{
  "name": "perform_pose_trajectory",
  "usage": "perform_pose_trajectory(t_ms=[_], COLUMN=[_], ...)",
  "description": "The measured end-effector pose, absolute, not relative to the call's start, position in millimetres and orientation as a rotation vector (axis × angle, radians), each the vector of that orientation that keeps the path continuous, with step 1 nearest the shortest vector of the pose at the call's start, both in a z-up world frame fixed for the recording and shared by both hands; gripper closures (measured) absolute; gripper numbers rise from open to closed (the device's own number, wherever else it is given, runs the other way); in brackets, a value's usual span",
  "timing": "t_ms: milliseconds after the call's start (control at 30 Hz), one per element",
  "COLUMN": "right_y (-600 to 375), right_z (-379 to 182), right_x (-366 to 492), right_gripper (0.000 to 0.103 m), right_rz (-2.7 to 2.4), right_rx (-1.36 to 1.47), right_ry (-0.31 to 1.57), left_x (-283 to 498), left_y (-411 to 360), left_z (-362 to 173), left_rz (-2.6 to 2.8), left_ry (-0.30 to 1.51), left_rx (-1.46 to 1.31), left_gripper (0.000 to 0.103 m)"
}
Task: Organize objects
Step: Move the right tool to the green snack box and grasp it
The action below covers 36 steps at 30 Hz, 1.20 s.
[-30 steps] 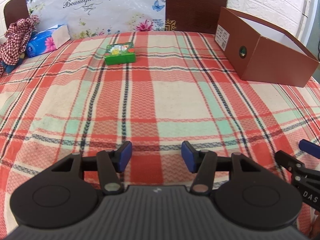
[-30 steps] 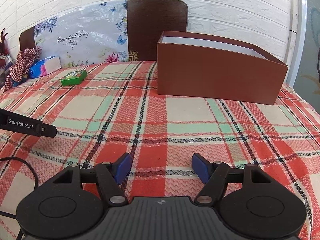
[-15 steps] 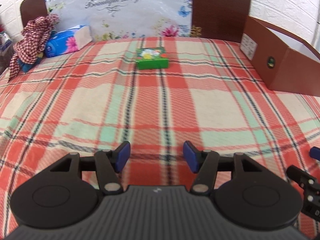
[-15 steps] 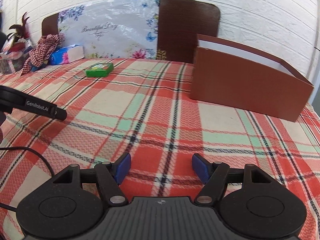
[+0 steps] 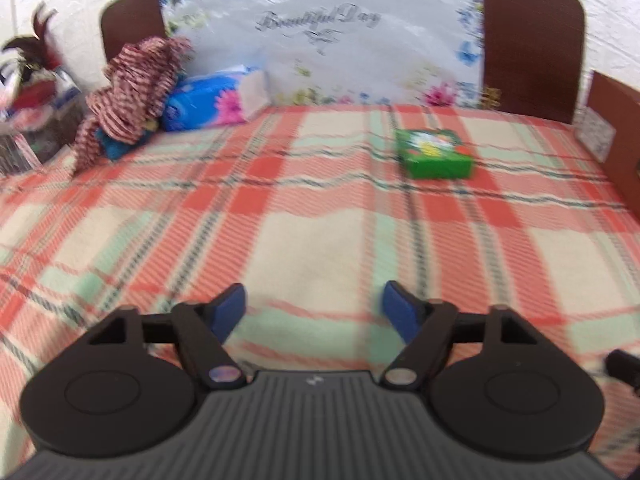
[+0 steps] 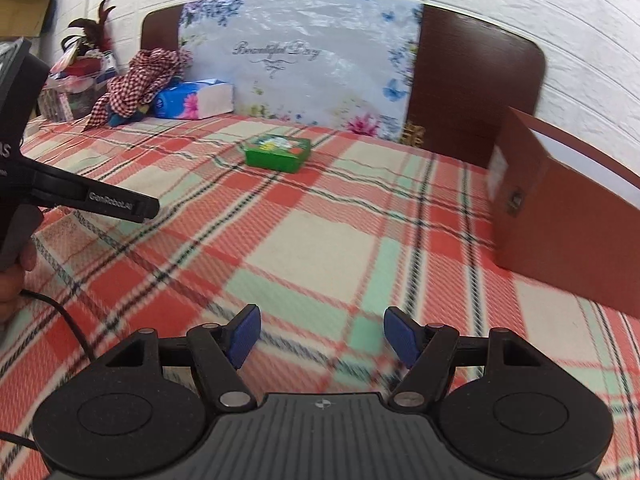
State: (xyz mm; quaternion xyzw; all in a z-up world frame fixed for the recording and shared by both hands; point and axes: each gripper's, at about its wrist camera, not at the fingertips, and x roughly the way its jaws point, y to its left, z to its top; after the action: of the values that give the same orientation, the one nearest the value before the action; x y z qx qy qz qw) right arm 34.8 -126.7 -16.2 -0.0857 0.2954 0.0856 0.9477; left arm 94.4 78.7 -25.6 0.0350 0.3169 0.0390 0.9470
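Note:
A small green box (image 5: 434, 154) (image 6: 278, 153) with a flowery lid lies flat on the plaid bedspread, far ahead of both grippers. A blue tissue pack (image 5: 214, 98) (image 6: 194, 100) rests against the headboard beside a checked red cloth (image 5: 132, 88) (image 6: 140, 76). The brown open box (image 6: 568, 216) (image 5: 616, 136) stands at the right. My left gripper (image 5: 314, 310) hovers over bare bedspread, its jaws opening, nothing between them. My right gripper (image 6: 322, 336) stands open and empty. The left gripper's body (image 6: 80, 196) shows at the left of the right wrist view, a hand (image 6: 12, 276) on its grip.
A floral pillow (image 5: 332, 36) leans on the dark wooden headboard (image 6: 472, 80). A basket of odds and ends with feathers (image 6: 80, 68) sits off the bed's far left corner. A white brick wall runs behind. A black cable (image 6: 60, 312) trails across the bedspread near the hand.
Both views have swung left, so the brown box slid to the right edge and the cloth and tissue pack came inward. The left gripper's jaws have spread wider. The right jaws kept their gap.

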Motion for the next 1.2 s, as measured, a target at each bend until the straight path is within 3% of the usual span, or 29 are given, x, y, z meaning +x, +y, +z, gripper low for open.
perform_pose_trajectory(t_ms=[300,667,933,1000,1100,1200], right_y=[-98,-77,-48,-50,-60,-68], right_z=[-18,-16,-16,-17,-16,-17], right_x=[94,166,219,227,225,212], right_gripper=[0.027,0.025,0.013,0.017,0.041,0.043], right_rz=[0.204,0.204,0.253,0.245,0.231,0.217], right_rx=[-0.152,-0.183,-0.188,-0.151,-0.092,-0.087], right_ry=[0.585,0.544,0.547,0.568,0.567,0.569], left_x=[119,117,117,118,118,119], left_y=[102,106,107,106,106,104], left_z=[-31,-33,-33,-33,-33,-33], left_rz=[0.091,0.082,0.073,0.070,0.071,0.075], left_ry=[0.631,0.616,0.609,0.607,0.608,0.612], left_rx=[-0.033,-0.062,-0.077,-0.079,-0.076,-0.065], left_gripper=[0.009,0.010,0.011,0.011,0.011,0.010])
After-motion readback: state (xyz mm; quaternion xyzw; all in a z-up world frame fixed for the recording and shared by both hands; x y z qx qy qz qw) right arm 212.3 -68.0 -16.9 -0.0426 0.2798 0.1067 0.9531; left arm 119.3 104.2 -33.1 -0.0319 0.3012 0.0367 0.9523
